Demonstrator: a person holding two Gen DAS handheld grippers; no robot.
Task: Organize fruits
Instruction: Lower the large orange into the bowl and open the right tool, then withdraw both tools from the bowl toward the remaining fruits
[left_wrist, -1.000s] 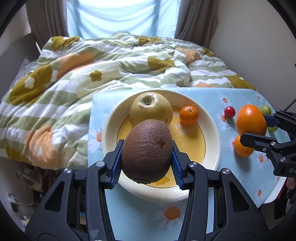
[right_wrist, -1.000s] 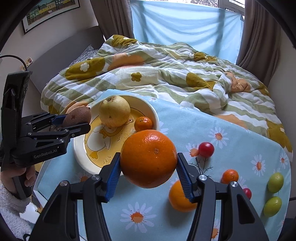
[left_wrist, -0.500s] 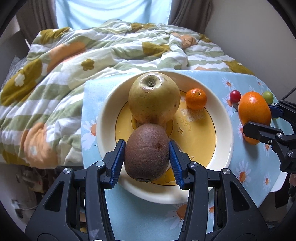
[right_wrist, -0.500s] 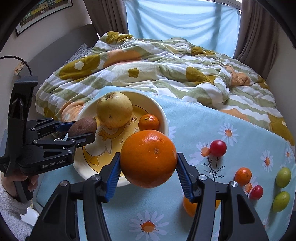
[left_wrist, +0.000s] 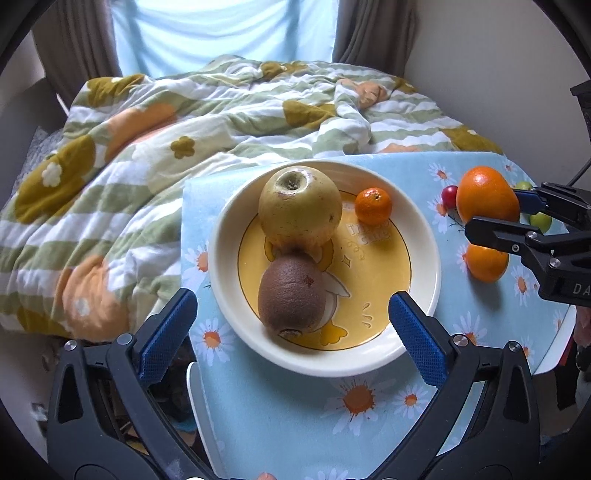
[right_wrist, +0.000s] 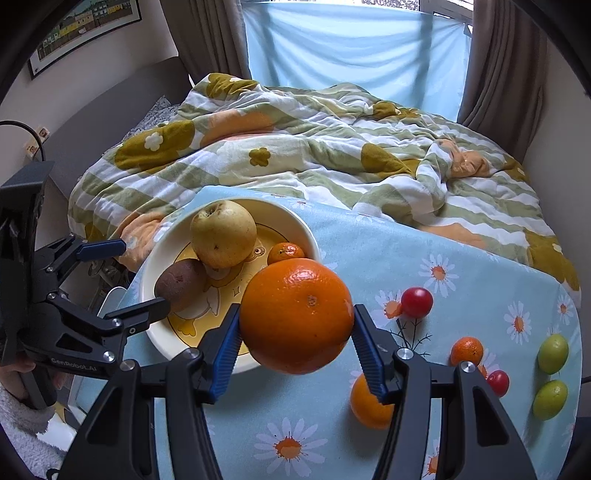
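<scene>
- The round cream plate with a yellow cartoon centre (left_wrist: 424, 236) sits toward the left end of the table (left_wrist: 280, 413), which wears a light-blue daisy-print cloth, and it holds three fruits.
- In the plate: a large yellow-green apple (left_wrist: 300, 208) at the far side, a fuzzy brown kiwi (left_wrist: 290, 293) touching it on the near side, and a small orange mandarin (left_wrist: 373, 205) just beside the apple.
- The left tongs (left_wrist: 291, 325) are opening, blue pads spread wide to either side of the kiwi and clear of it; the kiwi lies released in the plate.
- The right tongs (right_wrist: 295, 343) pinch a big round orange (right_wrist: 297, 314), held above the cloth near the plate's right rim.
- By my reading, this orange goes into the plate next.
- Left on the cloth toward the right end: a second orange (right_wrist: 365, 402), a small mandarin (right_wrist: 467, 350), two red cherry tomatoes (right_wrist: 416, 302) (right_wrist: 498, 382) and two green round fruits (right_wrist: 553, 353) (right_wrist: 549, 399).
- Roughly a third looks done.
</scene>
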